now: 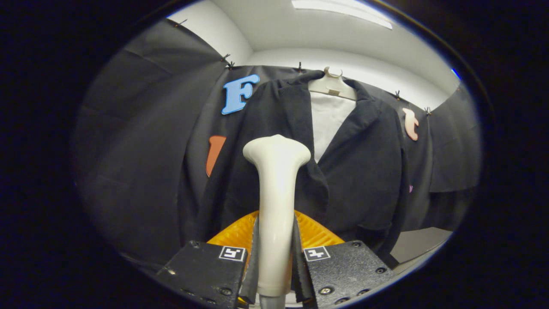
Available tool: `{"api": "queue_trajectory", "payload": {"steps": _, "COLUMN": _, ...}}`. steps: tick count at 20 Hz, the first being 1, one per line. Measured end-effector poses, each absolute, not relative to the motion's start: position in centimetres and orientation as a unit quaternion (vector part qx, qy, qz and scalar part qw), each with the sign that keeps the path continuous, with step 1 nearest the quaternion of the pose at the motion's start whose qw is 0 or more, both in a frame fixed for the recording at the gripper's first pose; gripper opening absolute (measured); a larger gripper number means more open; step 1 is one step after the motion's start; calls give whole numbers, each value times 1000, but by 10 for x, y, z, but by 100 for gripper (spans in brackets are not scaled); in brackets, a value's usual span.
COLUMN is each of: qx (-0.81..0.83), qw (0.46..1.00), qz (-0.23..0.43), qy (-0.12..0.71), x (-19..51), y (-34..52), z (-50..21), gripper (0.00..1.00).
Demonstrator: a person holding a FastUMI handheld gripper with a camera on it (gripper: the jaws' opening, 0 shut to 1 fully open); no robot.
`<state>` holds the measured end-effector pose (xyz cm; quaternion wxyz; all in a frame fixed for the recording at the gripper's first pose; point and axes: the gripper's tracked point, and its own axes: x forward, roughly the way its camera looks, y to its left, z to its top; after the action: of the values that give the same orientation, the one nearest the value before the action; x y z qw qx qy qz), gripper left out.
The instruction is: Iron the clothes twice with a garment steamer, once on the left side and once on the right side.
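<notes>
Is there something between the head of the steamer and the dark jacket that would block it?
Nothing visible. The gripper is shut on the cream plastic garment steamer; its head points at the dark jacket on the white hanger.

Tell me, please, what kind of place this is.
Probably a test booth set up for clothes steaming, not a home. Black cloth is pinned up as walls, and a dark jacket hangs on a hanger before it. The gripper has its jaws shut on a steamer.

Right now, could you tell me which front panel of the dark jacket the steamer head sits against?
The steamer, gripped between the jaws, has its head against the jacket panel on the blue-letter side, not the panel beyond the white hanger.
</notes>
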<state>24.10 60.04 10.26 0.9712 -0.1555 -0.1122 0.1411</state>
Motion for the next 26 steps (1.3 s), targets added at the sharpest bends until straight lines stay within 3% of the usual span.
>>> {"api": "queue_trajectory", "payload": {"steps": 26, "qx": -180, "qw": 973, "qz": 139, "qy": 34, "x": 215, "y": 553, "z": -19, "gripper": 36}}
